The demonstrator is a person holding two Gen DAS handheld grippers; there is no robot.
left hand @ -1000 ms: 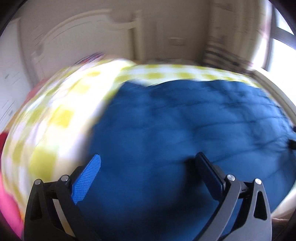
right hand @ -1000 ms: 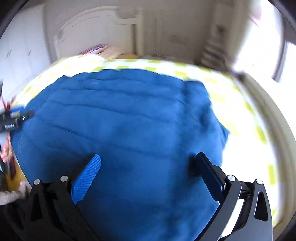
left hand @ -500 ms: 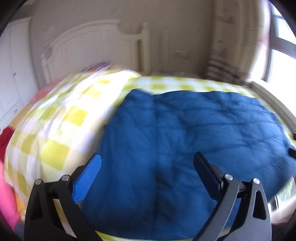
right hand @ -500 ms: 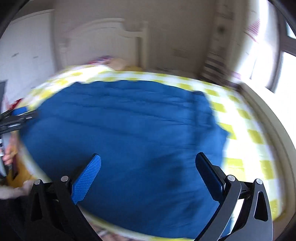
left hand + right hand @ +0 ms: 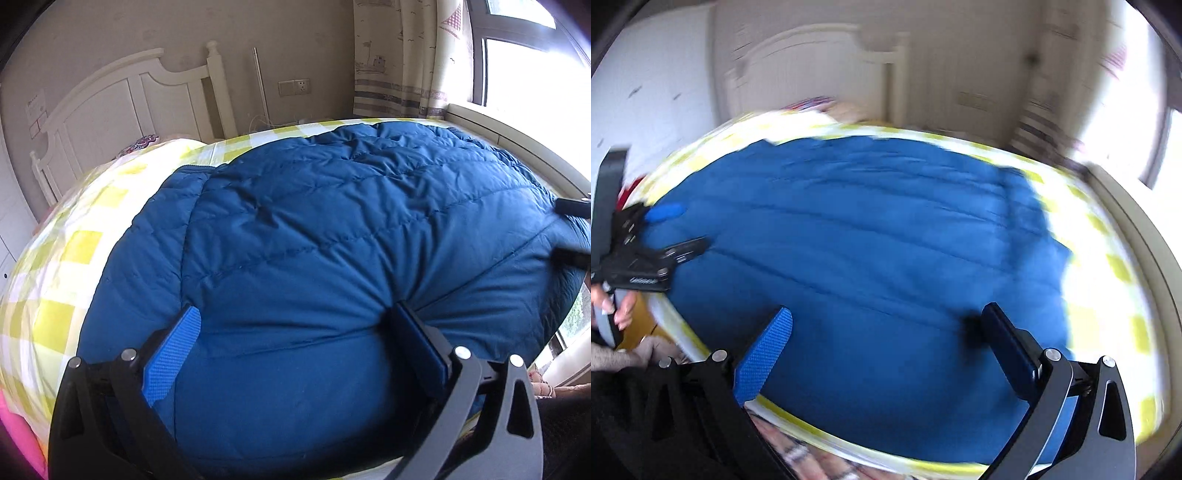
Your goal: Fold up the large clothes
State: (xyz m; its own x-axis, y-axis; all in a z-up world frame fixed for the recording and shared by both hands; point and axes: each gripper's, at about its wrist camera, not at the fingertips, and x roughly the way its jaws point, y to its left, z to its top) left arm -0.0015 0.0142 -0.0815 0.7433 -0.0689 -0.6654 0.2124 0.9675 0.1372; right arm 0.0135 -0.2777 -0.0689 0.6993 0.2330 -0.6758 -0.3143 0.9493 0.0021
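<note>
A large blue quilted jacket (image 5: 332, 240) lies spread over a bed with a yellow-and-white checked sheet (image 5: 66, 266). My left gripper (image 5: 295, 326) is open at the jacket's near edge, and the puffy hem bulges between its fingers. Its right finger presses a crease into the fabric. The right gripper's fingers (image 5: 572, 206) show at the jacket's far right edge. In the blurred right wrist view, my right gripper (image 5: 886, 325) is open and hangs above the jacket (image 5: 868, 240) near the bed's front edge. There the left gripper (image 5: 665, 236), held by a hand (image 5: 617, 310), sits at the jacket's left side.
A white headboard (image 5: 122, 103) stands at the far end of the bed, with a patterned pillow (image 5: 140, 144) below it. Curtain (image 5: 399, 62), window and a pale sill (image 5: 517, 140) run along the right. Something pink (image 5: 18, 435) lies at the lower left.
Both views have pulled back, so more checked sheet and the bed's edge show. The left gripper has come down onto the jacket's near hem. Both grippers stay open.
</note>
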